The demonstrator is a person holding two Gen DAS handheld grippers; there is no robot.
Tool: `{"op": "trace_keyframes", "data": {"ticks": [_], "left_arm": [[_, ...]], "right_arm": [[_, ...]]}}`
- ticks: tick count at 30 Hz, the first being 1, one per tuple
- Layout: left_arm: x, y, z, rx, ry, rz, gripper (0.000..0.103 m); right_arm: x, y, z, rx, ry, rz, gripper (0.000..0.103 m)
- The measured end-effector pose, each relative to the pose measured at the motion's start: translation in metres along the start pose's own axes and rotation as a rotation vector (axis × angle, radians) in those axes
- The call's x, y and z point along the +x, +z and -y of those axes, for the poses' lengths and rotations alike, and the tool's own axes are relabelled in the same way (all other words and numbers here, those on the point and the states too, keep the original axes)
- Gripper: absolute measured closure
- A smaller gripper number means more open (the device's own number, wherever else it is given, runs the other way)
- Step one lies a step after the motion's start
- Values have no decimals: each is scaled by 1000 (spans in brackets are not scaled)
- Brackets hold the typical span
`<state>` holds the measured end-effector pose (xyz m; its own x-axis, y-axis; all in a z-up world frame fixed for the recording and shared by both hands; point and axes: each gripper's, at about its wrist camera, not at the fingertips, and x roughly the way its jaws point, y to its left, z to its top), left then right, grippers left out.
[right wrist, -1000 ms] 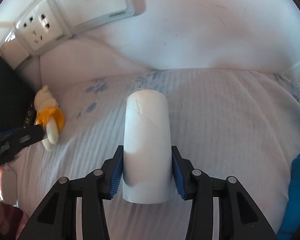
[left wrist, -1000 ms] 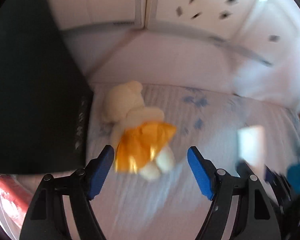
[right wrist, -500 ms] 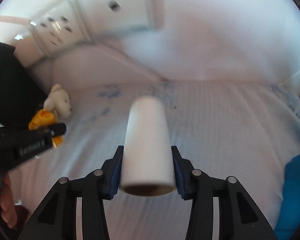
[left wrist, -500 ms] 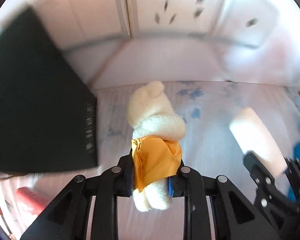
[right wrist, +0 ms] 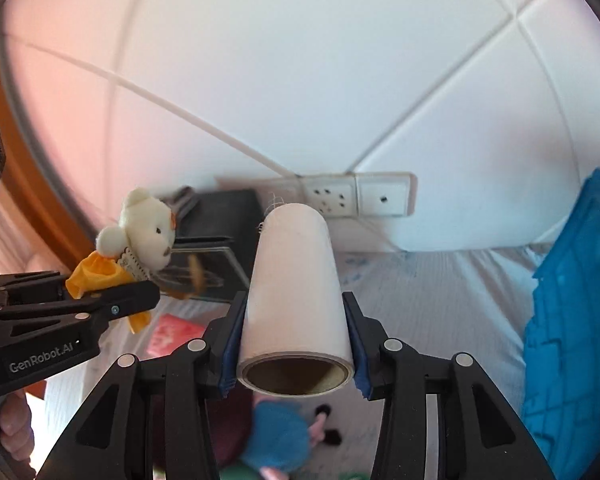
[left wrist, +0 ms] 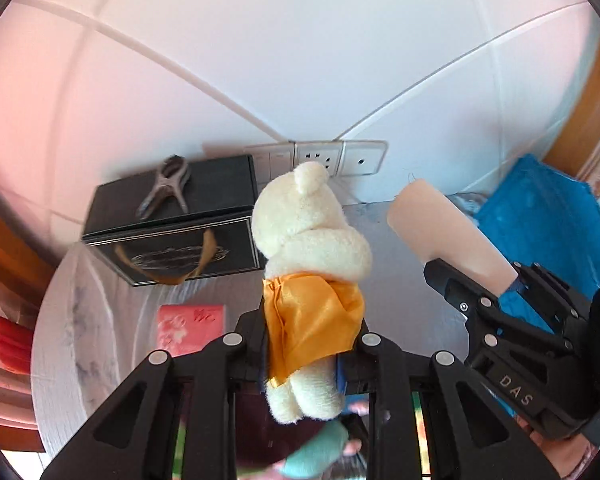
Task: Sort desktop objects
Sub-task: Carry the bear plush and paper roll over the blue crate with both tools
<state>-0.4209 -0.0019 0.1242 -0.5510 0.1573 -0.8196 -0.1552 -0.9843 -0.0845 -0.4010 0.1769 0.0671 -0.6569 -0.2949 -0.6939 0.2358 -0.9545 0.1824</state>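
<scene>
My left gripper (left wrist: 302,344) is shut on a cream teddy bear (left wrist: 308,236) in an orange cloth and holds it up in the air above the table. The bear also shows in the right wrist view (right wrist: 148,232), clamped in the left gripper (right wrist: 140,292). My right gripper (right wrist: 294,344) is shut on a white paper roll (right wrist: 294,292), lifted off the table with its open core facing the camera. The roll shows in the left wrist view (left wrist: 448,228) to the right of the bear, held by the right gripper (left wrist: 496,300).
A black box (left wrist: 172,236) with a metal clip (left wrist: 164,184) on top stands at the back left by the wall sockets (left wrist: 320,158). A pink card (left wrist: 188,328) lies on the white cloth (right wrist: 440,292). A blue bin (right wrist: 572,320) stands at the right.
Both grippers have lifted and tilted up, raising the bear and the roll off the cloth. One second ago the left gripper was open around the bear; it has since shut on it.
</scene>
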Motion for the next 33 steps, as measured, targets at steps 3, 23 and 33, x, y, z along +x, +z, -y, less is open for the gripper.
{"op": "trace_keyframes", "data": {"ticks": [3,23,33], "left_arm": [[-46,-23,15,15,15,70,80],[-195,-149,251,205,-205,326,80],[-149,-160,413,252,-373,279,80]], "right_arm": [[-54,-12,-25,-26,11,59,59],[-330,-138,17,-40,-160,395,59],[-379,-183,184,39,-391,358,59]]}}
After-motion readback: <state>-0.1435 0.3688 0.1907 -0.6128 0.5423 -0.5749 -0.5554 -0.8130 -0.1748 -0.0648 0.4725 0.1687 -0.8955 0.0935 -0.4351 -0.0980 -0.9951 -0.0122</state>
